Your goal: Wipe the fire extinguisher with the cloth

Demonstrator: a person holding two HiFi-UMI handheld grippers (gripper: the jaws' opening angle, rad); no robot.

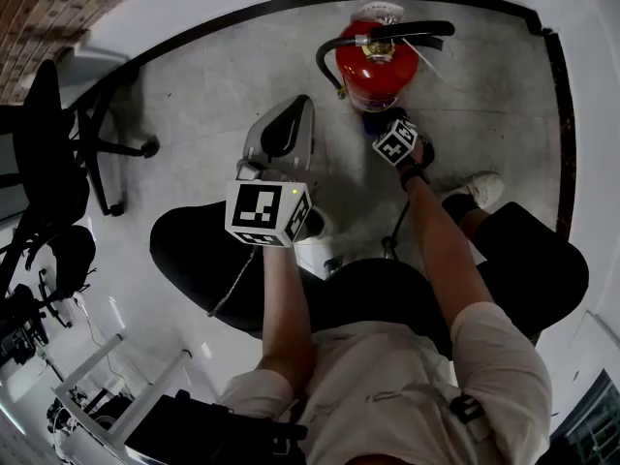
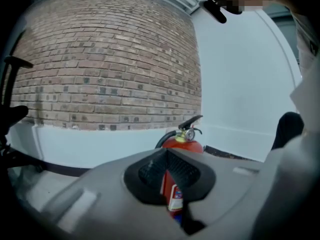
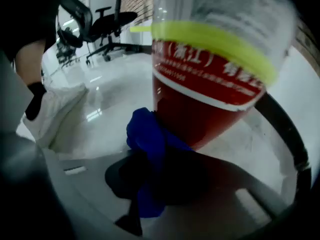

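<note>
A red fire extinguisher (image 1: 376, 66) with a black handle and hose stands on the grey floor near the white wall. My right gripper (image 1: 386, 127) is low at its near side, shut on a blue cloth (image 1: 369, 119). In the right gripper view the cloth (image 3: 146, 139) bunches out of the right gripper (image 3: 150, 184) and presses against the extinguisher's lower red body (image 3: 200, 109), under its yellow band. My left gripper (image 1: 291, 114) is held higher and to the left, shut with nothing in it. The left gripper (image 2: 166, 156) points at the extinguisher (image 2: 181, 140) from a distance.
Black office chairs (image 1: 58, 153) stand at the left, and one chair (image 3: 112, 9) shows far behind. A brick wall (image 2: 110, 59) meets the white wall at the corner. The person's white shoes (image 1: 480, 190) rest on the floor beside the extinguisher. A black strip (image 1: 557, 114) edges the floor.
</note>
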